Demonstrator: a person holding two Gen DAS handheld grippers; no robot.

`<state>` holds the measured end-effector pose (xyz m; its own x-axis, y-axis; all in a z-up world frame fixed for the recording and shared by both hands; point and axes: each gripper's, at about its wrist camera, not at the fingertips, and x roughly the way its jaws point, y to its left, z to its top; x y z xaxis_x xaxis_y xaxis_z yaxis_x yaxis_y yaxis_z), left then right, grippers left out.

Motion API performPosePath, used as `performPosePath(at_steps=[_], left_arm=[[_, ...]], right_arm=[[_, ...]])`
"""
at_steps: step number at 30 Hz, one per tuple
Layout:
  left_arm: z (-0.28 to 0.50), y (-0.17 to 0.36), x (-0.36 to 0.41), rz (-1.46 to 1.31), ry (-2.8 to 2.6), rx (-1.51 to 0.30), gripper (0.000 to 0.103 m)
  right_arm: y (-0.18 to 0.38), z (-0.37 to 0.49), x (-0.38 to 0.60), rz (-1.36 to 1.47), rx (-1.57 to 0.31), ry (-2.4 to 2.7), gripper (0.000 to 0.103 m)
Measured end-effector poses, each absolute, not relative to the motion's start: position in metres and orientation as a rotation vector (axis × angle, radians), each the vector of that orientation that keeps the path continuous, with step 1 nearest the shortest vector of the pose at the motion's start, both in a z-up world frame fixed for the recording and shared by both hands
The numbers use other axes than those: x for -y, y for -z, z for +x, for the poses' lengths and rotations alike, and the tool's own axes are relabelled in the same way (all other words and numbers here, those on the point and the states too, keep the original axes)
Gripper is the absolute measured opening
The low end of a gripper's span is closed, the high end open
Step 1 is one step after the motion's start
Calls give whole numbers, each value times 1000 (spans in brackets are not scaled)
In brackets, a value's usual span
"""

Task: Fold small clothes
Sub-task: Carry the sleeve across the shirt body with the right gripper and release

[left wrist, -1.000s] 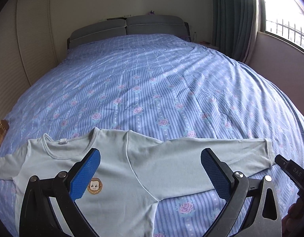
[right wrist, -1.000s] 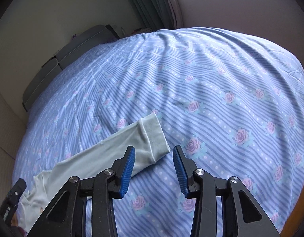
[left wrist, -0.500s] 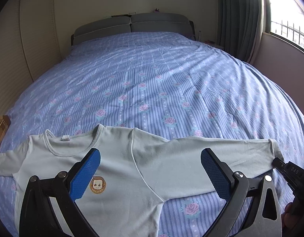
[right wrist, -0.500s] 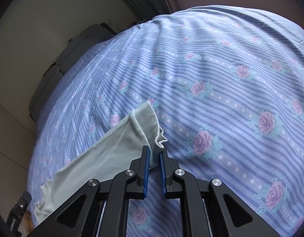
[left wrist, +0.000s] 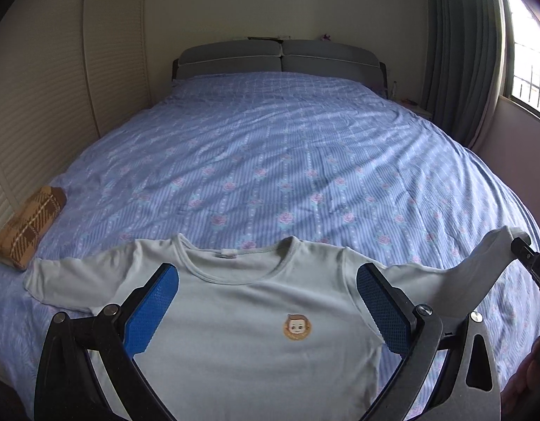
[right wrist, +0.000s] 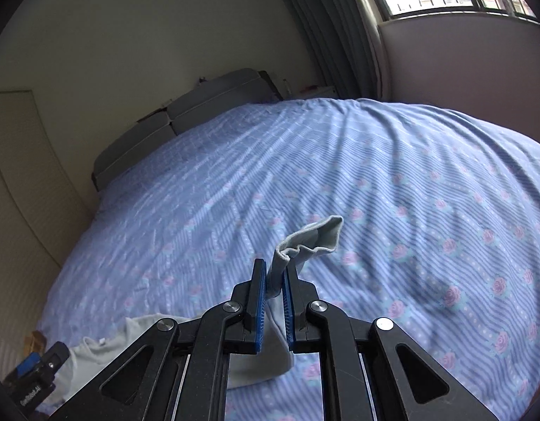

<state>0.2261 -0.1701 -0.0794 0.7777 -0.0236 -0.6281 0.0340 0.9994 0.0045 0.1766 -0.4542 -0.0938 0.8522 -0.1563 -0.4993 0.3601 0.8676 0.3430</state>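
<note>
The pale shirt [left wrist: 241, 319] lay face up near the foot edge of the bed [left wrist: 287, 161]. My right gripper [right wrist: 272, 301] clenched its sleeve cuff [right wrist: 315, 240], lifted; my left gripper [left wrist: 266, 315] hung released above the chest. A plaid bundle [left wrist: 27, 224] sat at the bed's left edge beside the louvred wall [left wrist: 31, 112].

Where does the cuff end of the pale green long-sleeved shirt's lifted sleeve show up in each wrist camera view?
Left wrist view: the cuff sits at the far right edge, raised off the blue floral bedspread, pinched by the right gripper.
Right wrist view: the cuff stands just above centre, rising from between the right gripper's blue pads.
Shared landmark: the grey padded headboard.
</note>
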Motion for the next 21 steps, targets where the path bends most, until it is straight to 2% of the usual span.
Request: performPosePath(at_steps=[5, 10, 21], left_arm=[[222, 66, 99, -28, -52, -658, 103], [214, 68, 30, -68, -135, -661, 103], [200, 94, -67, -138, -245, -715, 103]], right_arm=[[73, 204, 380, 353, -463, 171, 11], [76, 226, 295, 251, -488, 62, 11], [147, 253, 124, 7, -669, -172, 10]])
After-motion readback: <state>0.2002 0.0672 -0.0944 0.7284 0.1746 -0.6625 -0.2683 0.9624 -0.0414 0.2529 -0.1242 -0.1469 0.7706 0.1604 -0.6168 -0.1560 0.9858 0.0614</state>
